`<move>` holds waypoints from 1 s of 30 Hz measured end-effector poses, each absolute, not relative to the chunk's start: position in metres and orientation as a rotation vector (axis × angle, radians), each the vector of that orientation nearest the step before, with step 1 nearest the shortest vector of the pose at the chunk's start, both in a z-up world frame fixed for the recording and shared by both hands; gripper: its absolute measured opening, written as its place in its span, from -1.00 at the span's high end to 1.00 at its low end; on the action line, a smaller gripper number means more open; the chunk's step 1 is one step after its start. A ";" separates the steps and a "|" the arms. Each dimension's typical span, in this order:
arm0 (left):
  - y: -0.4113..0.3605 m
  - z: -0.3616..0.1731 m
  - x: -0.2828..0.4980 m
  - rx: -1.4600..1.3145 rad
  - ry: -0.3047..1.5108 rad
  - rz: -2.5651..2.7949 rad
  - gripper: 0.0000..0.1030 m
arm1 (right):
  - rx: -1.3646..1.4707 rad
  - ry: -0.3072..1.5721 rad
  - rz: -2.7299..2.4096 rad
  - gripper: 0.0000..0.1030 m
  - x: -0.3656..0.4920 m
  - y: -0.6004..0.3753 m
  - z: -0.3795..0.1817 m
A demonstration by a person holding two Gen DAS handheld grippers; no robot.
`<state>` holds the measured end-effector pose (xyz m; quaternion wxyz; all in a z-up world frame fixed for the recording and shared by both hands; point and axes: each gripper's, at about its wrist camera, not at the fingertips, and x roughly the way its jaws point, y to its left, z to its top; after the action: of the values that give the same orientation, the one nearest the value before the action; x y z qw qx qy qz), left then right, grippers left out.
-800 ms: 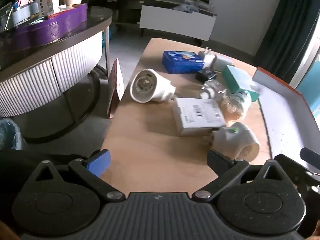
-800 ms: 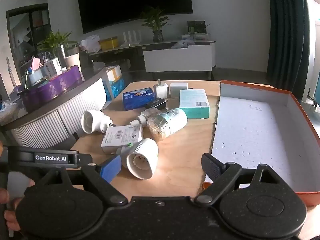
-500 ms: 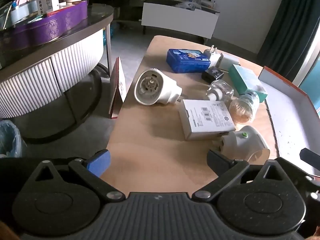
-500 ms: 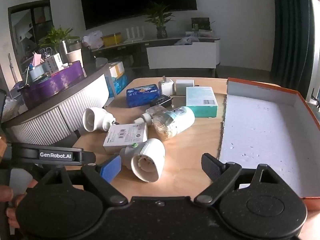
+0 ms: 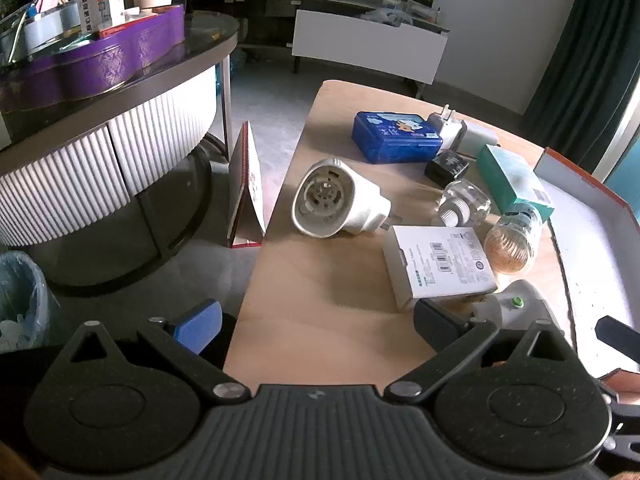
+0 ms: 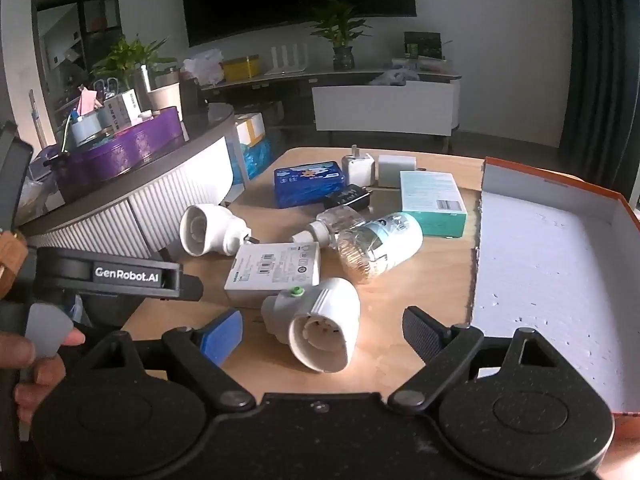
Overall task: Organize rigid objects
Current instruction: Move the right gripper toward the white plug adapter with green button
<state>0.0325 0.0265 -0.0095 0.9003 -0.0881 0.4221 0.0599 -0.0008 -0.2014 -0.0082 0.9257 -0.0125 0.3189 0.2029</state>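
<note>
A wooden table (image 5: 328, 280) holds several rigid objects. A white plug adapter with a green button (image 6: 316, 322) lies just ahead of my open right gripper (image 6: 320, 332), between its fingers. A second white adapter (image 5: 336, 204) lies at the table's left. A white flat box (image 5: 438, 264), two clear bottles (image 6: 376, 244), a blue tin (image 5: 394, 136), a teal box (image 6: 432, 196), a black charger (image 6: 348, 198) and white chargers (image 6: 360, 168) lie behind. An orange-rimmed box with a white foam floor (image 6: 552, 264) lies at the right. My left gripper (image 5: 316, 320) is open and empty at the table's near edge.
A round counter with a purple tin (image 5: 120, 52) stands left of the table. A red-and-white card (image 5: 250, 184) leans by the table's left edge. A bin with a blue bag (image 5: 20, 296) is on the floor. My left gripper's body (image 6: 120, 274) shows in the right wrist view.
Both grippers have moved forward toward the objects. The adapter with the green button now lies closer between the right fingers. Both stay open.
</note>
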 end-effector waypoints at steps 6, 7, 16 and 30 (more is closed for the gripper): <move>0.028 -0.008 0.035 -0.153 0.868 0.120 -1.00 | -0.029 0.656 0.418 -0.98 0.000 -0.198 -0.009; 0.028 -0.008 0.036 -0.149 0.869 0.121 -1.00 | -0.030 0.656 0.417 -0.98 0.000 -0.198 -0.009; 0.032 -0.007 0.046 -0.129 0.883 0.084 -1.00 | -0.025 0.660 0.389 -0.98 0.000 -0.194 -0.008; 0.047 -0.004 0.071 -0.089 0.897 0.037 -1.00 | -0.024 0.661 0.341 -0.98 0.004 -0.184 -0.005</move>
<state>0.0714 0.0475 -0.0045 0.8999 -0.0428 0.4337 0.0179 0.0041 -0.1836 -0.0051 0.9315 -0.0117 0.3231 0.1666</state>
